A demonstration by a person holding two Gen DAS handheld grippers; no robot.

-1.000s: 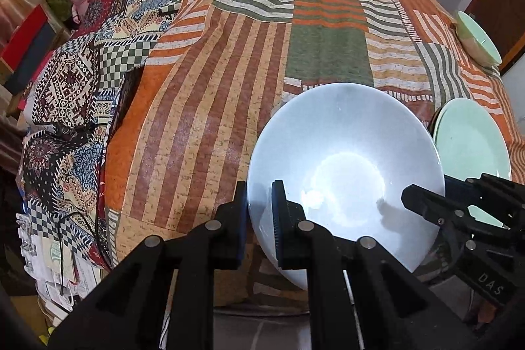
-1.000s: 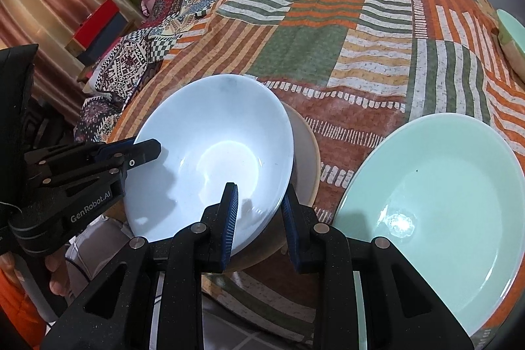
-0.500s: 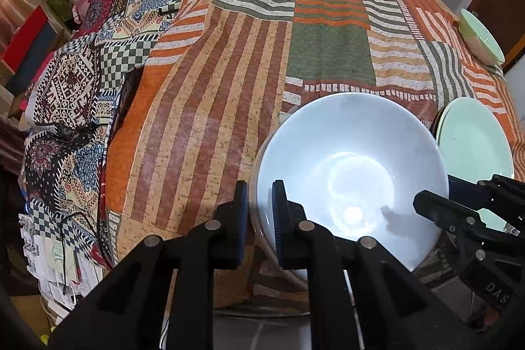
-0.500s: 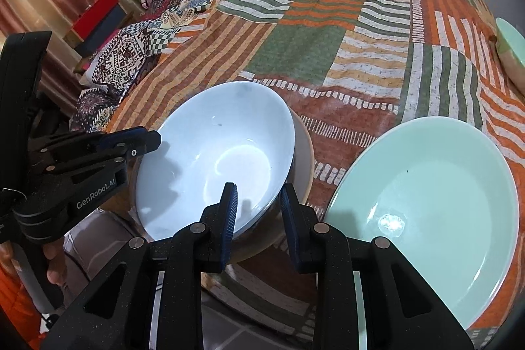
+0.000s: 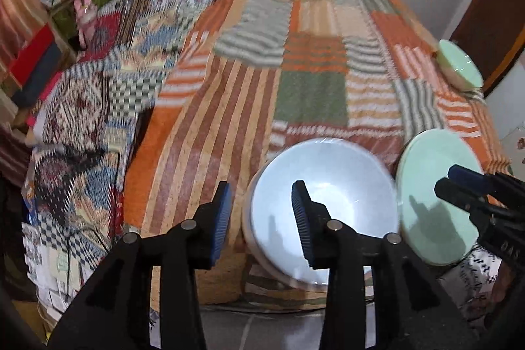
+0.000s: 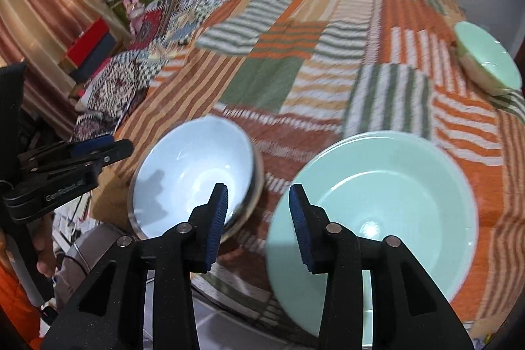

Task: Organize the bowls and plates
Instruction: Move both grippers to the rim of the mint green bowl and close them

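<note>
Both grippers hang with nothing between their pads: your left gripper (image 5: 261,220) and right gripper (image 6: 257,225) are opening above the pale blue glossy bowl (image 6: 193,179), which sits nested in a tan-rimmed bowl near the front edge of the striped patchwork bedspread (image 5: 308,94). That stacking step looks finished. Next likely comes the small mint-green bowl (image 6: 489,61), well apart at the far right edge; reaching it means crossing the wide mint-green plate (image 6: 387,199) just beside the stack.
</note>
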